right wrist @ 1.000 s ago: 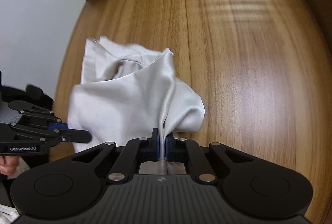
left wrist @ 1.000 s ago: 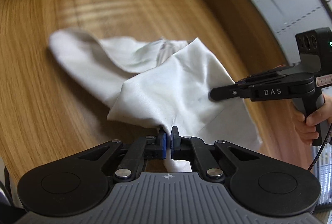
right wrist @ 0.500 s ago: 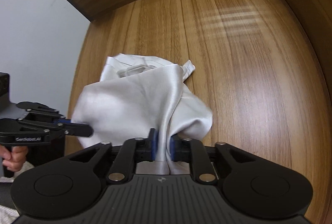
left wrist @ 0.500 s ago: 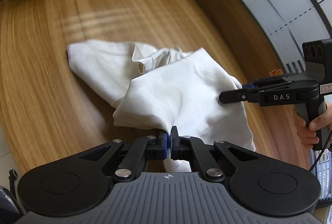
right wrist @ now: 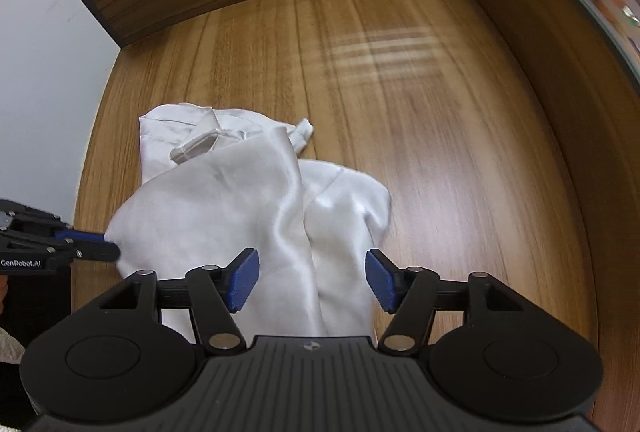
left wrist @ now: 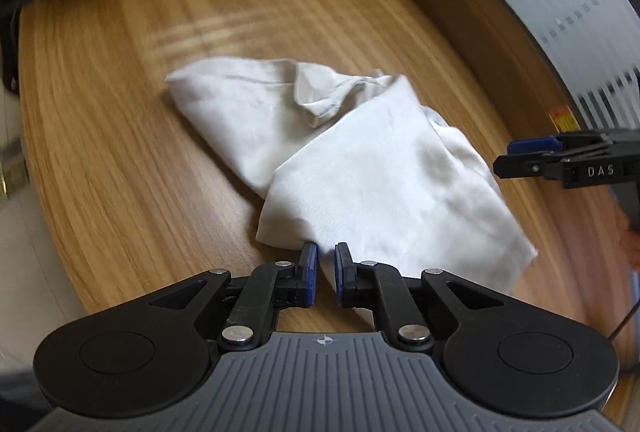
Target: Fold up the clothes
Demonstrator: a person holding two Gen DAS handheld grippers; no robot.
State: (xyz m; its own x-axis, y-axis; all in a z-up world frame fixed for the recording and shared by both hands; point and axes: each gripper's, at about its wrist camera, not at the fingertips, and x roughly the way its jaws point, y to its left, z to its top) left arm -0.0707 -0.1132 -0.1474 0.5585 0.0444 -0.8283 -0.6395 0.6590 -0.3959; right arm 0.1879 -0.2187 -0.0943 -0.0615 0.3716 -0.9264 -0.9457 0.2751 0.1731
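White silky cloth garment [right wrist: 248,207] now lies loosely doubled on the wooden worktop [right wrist: 440,135], released as the right tool [right wrist: 312,282] spread wide and the left tool [left wrist: 326,274] parted slightly, both empty

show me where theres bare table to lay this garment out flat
Free: the wooden table right of the white garment up to the side wall, and beyond it to the back wall. Crowded: the near-left edge, where the left gripper touches the cloth.
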